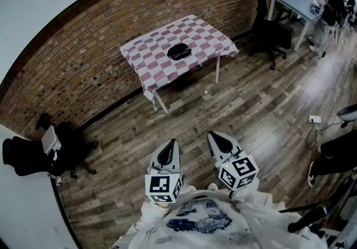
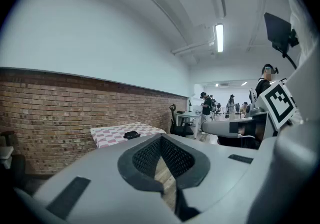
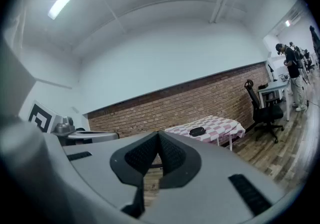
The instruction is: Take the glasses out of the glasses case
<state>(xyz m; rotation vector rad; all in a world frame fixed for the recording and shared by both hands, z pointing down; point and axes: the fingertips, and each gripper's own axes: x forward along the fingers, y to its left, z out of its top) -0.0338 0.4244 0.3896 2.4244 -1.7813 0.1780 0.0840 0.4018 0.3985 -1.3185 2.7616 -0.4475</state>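
A black glasses case [image 1: 179,51] lies closed on a table with a pink-and-white checked cloth [image 1: 150,53] by the brick wall, far ahead of me. The same case shows small and distant as a dark shape [image 2: 131,135] in the left gripper view and again [image 3: 197,131] in the right gripper view. My left gripper [image 1: 169,151] and right gripper [image 1: 221,142] are held close to my chest, well short of the table. Both have their jaws together with nothing between them. The glasses are not visible.
Wooden floor lies between me and the table. A black office chair [image 1: 266,25] and a white desk [image 1: 294,5] stand at the right, another dark chair [image 1: 33,156] at the left. A cable and socket strip [image 1: 316,119] lie on the floor at right. People stand in the far room.
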